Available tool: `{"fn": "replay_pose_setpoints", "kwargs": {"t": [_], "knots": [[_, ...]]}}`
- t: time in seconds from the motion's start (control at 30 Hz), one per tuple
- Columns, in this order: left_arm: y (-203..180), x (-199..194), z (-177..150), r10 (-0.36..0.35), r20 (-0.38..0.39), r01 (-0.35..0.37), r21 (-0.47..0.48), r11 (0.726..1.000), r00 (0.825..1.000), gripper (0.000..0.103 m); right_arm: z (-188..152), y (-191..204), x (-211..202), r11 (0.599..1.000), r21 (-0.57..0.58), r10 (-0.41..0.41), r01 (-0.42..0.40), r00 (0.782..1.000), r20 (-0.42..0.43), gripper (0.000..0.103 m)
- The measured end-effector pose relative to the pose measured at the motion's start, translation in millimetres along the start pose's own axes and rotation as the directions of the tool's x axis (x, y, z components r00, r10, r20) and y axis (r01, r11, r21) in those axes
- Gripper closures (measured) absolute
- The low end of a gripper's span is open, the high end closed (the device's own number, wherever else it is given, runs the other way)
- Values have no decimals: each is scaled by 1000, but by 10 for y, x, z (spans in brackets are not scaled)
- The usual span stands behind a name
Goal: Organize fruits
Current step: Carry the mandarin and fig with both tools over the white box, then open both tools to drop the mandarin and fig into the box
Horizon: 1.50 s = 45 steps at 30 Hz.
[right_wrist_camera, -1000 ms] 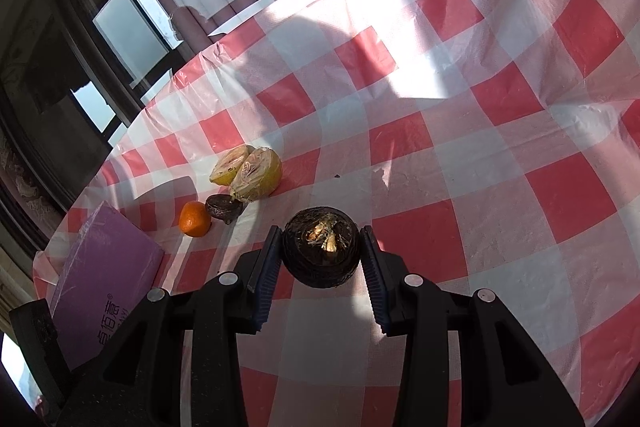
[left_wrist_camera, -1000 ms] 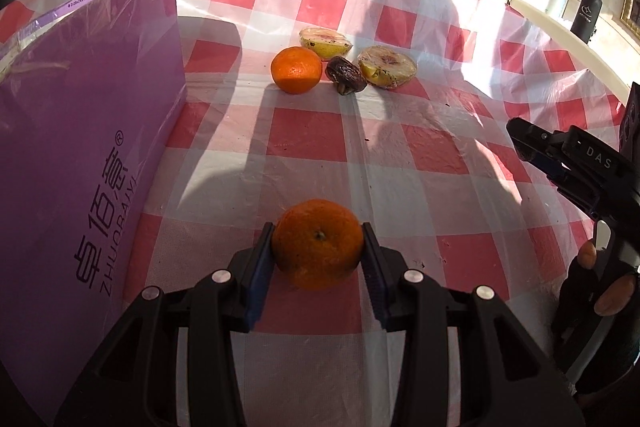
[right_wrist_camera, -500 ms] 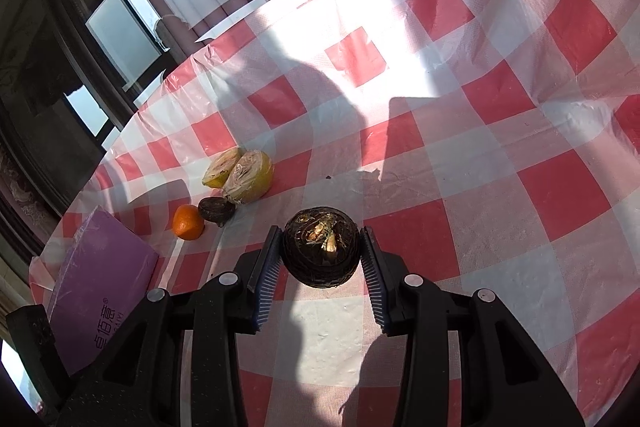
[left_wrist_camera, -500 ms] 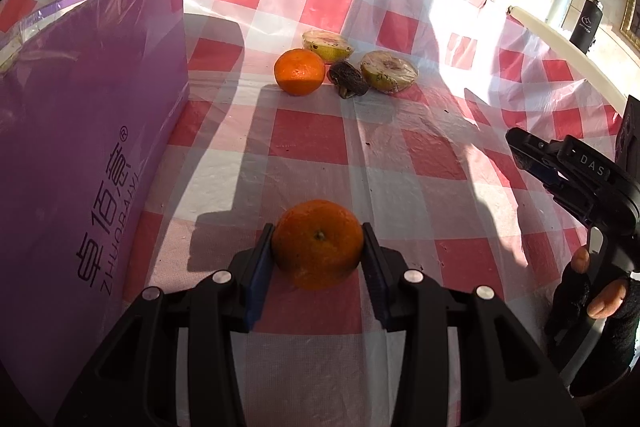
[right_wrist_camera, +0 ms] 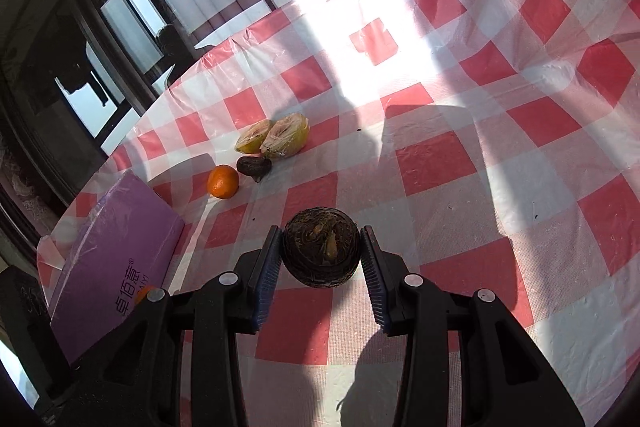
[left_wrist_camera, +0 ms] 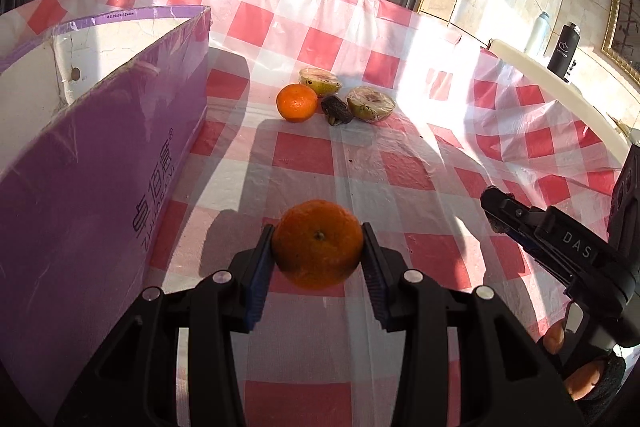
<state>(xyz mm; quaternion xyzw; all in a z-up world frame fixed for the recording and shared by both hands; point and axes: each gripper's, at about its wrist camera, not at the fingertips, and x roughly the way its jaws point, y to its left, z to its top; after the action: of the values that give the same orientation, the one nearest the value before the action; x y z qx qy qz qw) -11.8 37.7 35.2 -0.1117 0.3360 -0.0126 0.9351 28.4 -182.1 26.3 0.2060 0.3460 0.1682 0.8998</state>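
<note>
My left gripper [left_wrist_camera: 318,247] is shut on an orange tangerine [left_wrist_camera: 318,245] and holds it above the checked tablecloth. My right gripper [right_wrist_camera: 320,251] is shut on a dark round fruit [right_wrist_camera: 320,247]; it also shows at the right of the left wrist view [left_wrist_camera: 520,223]. Farther off lie a second tangerine [left_wrist_camera: 297,103] [right_wrist_camera: 223,181], a small dark wrinkled fruit [left_wrist_camera: 337,110] [right_wrist_camera: 253,167] and two yellow-green cut fruit halves [left_wrist_camera: 320,82] [left_wrist_camera: 371,103] [right_wrist_camera: 286,135].
A purple box [left_wrist_camera: 88,163] [right_wrist_camera: 112,259] stands at the left, close to my left gripper. A red-and-white checked cloth [left_wrist_camera: 400,167] covers the round table. Windows lie beyond the far edge. Two bottles [left_wrist_camera: 562,45] stand on a counter at the right.
Both grippers have risen with their fruit still held; the views take in more of the table, the box top and the windows. The fruits on the table have not moved.
</note>
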Motion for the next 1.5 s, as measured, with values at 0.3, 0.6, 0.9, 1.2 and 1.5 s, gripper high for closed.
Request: {"fn": "replay_pose_setpoints", "kwargs": {"t": [0.3, 0.6, 0.9, 1.2, 1.5], "knots": [[131, -1047, 106, 7, 256, -11, 14, 1000, 967, 61, -276, 496, -261, 992, -20, 125, -124, 991, 44, 64], [871, -1666, 336, 193, 370, -167, -101, 981, 909, 61, -335, 1608, -379, 928, -219, 311, -300, 950, 16, 64], [1625, -1650, 509, 333, 287, -290, -183, 939, 898, 61, -452, 2474, -223, 859, -375, 353, -348, 934, -59, 64], [2062, -1381, 658, 352, 142, -327, -177, 928, 925, 61, -519, 3135, 515, 751, -631, 62, -196, 972, -228, 64], [2097, -1112, 748, 334, -44, -337, -115, 934, 941, 61, -587, 3144, 897, 684, -725, -140, -80, 961, -239, 63]]}}
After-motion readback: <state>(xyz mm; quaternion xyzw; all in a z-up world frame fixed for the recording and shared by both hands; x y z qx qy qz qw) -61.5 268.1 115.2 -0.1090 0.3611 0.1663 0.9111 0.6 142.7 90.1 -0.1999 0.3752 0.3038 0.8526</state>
